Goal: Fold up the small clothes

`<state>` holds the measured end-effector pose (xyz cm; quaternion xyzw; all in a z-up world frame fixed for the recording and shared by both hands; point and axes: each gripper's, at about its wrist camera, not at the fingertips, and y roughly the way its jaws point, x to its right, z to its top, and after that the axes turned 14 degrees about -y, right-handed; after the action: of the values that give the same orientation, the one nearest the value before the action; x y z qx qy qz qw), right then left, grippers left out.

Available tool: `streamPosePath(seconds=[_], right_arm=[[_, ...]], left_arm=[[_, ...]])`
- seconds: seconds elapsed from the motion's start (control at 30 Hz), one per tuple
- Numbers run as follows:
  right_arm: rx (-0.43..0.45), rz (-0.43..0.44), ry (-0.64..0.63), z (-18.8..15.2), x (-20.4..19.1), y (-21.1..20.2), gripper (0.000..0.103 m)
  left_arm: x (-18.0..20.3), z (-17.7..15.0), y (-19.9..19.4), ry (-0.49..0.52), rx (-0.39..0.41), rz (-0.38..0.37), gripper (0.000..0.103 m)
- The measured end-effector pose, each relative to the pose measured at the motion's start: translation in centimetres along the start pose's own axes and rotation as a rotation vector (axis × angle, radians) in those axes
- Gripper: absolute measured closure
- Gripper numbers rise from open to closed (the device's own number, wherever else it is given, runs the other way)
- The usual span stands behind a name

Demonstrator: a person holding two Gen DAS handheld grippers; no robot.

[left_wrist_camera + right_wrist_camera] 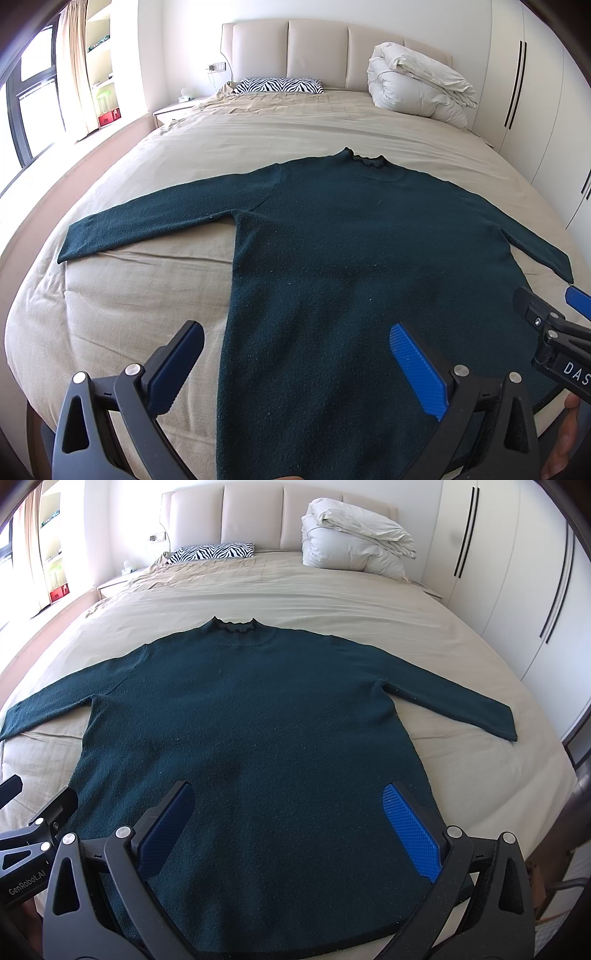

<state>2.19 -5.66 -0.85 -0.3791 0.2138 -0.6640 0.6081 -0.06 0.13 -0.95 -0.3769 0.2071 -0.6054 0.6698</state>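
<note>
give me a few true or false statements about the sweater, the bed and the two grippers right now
1. The sweater lies flat on the bed with both sleeves spread out. True.
2. The left gripper is shut on the hem. False: its fingers are wide apart and hold nothing.
3. A zebra pillow sits near the headboard. True.
4. The sweater is already folded in half. False: it is fully spread, collar pointing to the headboard.
5. The right gripper is open over the sweater's lower part. True.
6. The white duvet covers the sweater. False: it is bundled at the head of the bed, apart from it.
</note>
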Motion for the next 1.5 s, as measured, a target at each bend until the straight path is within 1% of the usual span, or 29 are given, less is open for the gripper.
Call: streamPosePath(seconds=[0.63,0.97,1.13,1.2,1.27,1.33,1.37,1.43,1.5], right_arm=[[-0.004,0.0,0.001,-0.2,-0.3,0.2,0.0],[-0.014,0.002,-0.008,-0.3,-0.5,0.8,0.0],[-0.021,0.004,-0.014,-0.1,-0.9,1.2,0.0],[-0.022,0.004,-0.018,0.1,-1.1,1.3,0.0],[-0.023,0.004,-0.022,0.3,-1.3,1.4,0.0],[-0.022,0.005,-0.025,0.4,-1.5,1.5,0.0],[-0.022,0.006,-0.025,0.5,-1.6,1.6,0.0],[-0.023,0.009,-0.03,0.8,-1.9,1.8,0.0],[-0.023,0.011,-0.041,1.1,-2.4,2.1,0.0]], left_arm=[[-0.2,-0.3,0.2,-0.006,-0.004,-0.005,0.0],[-2.3,-0.1,0.9,-0.063,-0.022,-0.016,0.0],[-3.8,0.6,1.2,-0.114,-0.028,-0.052,0.0],[-4.2,0.9,1.2,-0.125,-0.017,-0.067,0.0],[-4.7,1.2,1.2,-0.14,-0.013,-0.122,0.0],[-5.0,1.7,1.4,-0.147,-0.034,-0.198,0.0],[-5.1,1.9,1.5,-0.147,-0.051,-0.206,0.0],[-5.2,2.1,1.8,-0.131,-0.067,-0.174,0.0],[-5.8,2.3,2.1,-0.129,-0.067,-0.137,0.0]])
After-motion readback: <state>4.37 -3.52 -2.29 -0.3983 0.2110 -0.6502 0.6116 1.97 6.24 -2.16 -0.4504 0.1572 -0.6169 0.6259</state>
